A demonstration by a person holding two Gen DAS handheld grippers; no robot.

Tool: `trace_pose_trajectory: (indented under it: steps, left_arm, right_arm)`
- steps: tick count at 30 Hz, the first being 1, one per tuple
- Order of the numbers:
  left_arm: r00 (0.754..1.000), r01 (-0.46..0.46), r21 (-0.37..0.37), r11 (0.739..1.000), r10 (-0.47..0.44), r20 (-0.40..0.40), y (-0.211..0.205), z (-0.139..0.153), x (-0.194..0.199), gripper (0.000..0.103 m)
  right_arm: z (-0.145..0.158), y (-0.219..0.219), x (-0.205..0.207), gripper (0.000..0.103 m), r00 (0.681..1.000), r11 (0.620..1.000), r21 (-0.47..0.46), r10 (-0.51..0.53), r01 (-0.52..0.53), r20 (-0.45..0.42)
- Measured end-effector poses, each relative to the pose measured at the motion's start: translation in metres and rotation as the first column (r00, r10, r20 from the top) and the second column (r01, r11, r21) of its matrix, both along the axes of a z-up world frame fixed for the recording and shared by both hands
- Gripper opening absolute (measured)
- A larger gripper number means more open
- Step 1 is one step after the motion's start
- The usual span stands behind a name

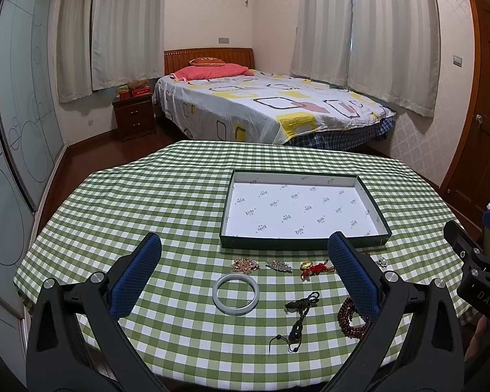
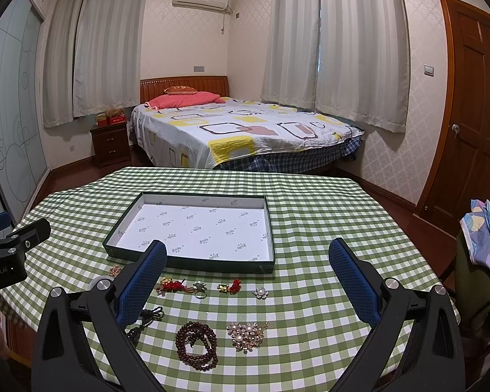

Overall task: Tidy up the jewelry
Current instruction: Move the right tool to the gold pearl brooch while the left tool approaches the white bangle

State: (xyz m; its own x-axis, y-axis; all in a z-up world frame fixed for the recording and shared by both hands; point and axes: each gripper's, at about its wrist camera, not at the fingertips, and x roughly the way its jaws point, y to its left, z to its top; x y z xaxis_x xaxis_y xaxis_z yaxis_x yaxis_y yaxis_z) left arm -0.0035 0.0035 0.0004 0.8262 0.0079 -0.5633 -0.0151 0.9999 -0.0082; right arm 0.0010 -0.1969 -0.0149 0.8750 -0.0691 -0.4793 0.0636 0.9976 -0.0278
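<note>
We hold our left tongs (image 1: 243,272) spread wide and empty above the pale bangle (image 1: 235,295), and our right tongs (image 2: 246,281) equally wide and empty above the bead bracelet (image 2: 196,344) and pearl brooch (image 2: 246,331). Beyond the jewelry on the checkered tabletop (image 2: 326,222) lies the empty green box (image 2: 192,263).

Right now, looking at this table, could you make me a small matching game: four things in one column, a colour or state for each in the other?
Things:
1. bangle
2. bead bracelet
3. box
4. left claw

Descriptions:
A. dark reddish-brown
B. holds no jewelry
C. pale grey-white
D. wide open, gripping nothing

Pairs: 1-C, 2-A, 3-B, 4-D
</note>
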Motion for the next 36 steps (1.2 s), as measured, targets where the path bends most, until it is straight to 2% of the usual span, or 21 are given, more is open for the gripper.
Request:
trace_pose_trajectory:
  steps: [18, 24, 28, 32, 36]
  left_arm:
    - [1.0, 0.007, 0.002, 1.0, -0.007, 0.002, -0.001, 0.0, 0.0, 0.099]
    - [1.0, 0.009, 0.001, 1.0, -0.009, -0.016, 0.0, -0.011, 0.007, 0.099]
    - [0.999, -0.008, 0.011, 1.0, 0.008, -0.041, 0.005, -0.036, 0.02, 0.099]
    - [0.992, -0.002, -0.025, 1.0, -0.001, -0.128, 0.013, -0.072, 0.033, 0.099]
    - [0.981, -0.007, -0.038, 0.999, 0.0, -0.192, 0.021, -0.106, 0.041, 0.099]
  right_arm:
    - [-0.001, 0.0, 0.0, 0.097, 1.0, 1.0, 0.0, 0.001, -0.001, -0.001]
    - [-0.01, -0.002, 0.006, 0.097, 1.0, 1.0, 0.004, 0.01, -0.01, -0.017]
    - [-0.031, -0.003, 0.013, 0.097, 0.998, 0.999, 0.026, 0.04, -0.039, -0.05]
    - [-0.066, -0.003, 0.021, 0.097, 0.989, 0.995, 0.055, 0.089, -0.083, -0.116]
    - [-0.103, -0.006, 0.027, 0.096, 0.98, 0.997, 0.039, 0.077, -0.071, -0.182]
